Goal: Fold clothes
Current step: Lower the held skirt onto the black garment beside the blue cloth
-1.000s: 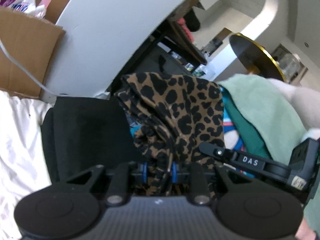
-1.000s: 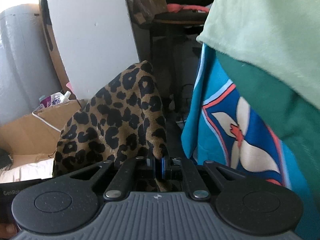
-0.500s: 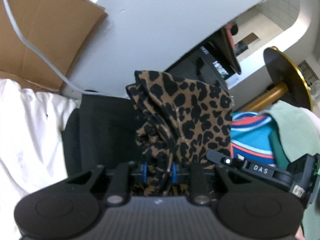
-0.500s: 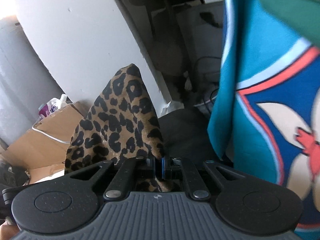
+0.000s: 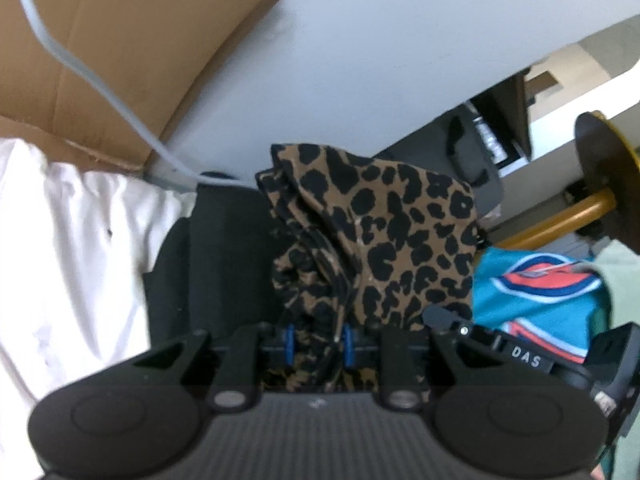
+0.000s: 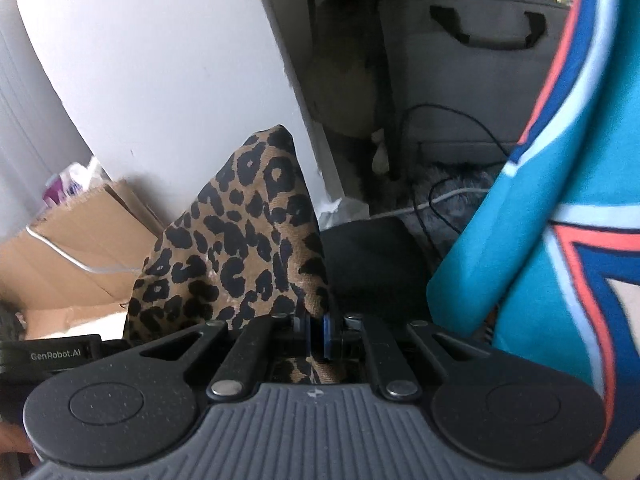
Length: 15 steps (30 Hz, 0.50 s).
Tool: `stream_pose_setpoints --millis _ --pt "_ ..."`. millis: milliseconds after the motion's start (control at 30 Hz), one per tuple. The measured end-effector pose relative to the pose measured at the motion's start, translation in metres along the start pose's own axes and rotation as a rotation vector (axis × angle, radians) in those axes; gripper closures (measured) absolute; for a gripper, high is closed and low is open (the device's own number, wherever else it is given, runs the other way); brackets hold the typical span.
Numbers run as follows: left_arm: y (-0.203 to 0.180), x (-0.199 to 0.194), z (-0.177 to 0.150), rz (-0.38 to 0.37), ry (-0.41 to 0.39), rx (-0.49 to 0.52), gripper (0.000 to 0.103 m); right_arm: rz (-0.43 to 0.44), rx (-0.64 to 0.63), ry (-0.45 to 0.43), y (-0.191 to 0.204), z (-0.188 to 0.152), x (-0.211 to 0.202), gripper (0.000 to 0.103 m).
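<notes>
While the left claw (image 5: 318,345) pinches a bunched fold of the leopard-print garment (image 5: 384,236) between its blue pads, the right claw (image 6: 316,336) is clamped almost together on a thin edge of the same cloth, which rises as a peak ahead of it. Beyond the garment lies a black cloth (image 5: 216,264), with white fabric (image 5: 72,248) to its left and a teal patterned garment (image 6: 560,216) hanging at the right. Cardboard (image 5: 120,48) leans against a white wall (image 5: 380,60).

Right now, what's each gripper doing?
Left gripper: shut on a bunched fold of the leopard-print garment.
Right gripper: shut on a thin edge of the same garment.
</notes>
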<state>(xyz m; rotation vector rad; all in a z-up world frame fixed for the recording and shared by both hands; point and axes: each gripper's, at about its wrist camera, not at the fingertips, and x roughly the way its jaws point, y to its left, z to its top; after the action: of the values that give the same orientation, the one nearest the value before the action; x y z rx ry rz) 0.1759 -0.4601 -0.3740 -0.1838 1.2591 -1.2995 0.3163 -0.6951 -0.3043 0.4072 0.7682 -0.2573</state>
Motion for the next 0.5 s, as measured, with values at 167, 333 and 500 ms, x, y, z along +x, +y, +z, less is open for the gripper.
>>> stream_pose_setpoints --millis 167,333,500 --pt "0.01 0.012 0.005 0.035 0.013 -0.007 0.08 -0.017 -0.014 0.029 0.002 0.001 0.022 0.099" --pt "0.018 0.023 0.01 0.091 0.038 -0.012 0.075 -0.048 -0.033 0.046 0.004 0.004 0.039 0.097" --pt "0.013 0.01 0.017 0.172 0.02 0.066 0.066 -0.041 -0.04 -0.003 -0.002 0.003 0.022 0.081"
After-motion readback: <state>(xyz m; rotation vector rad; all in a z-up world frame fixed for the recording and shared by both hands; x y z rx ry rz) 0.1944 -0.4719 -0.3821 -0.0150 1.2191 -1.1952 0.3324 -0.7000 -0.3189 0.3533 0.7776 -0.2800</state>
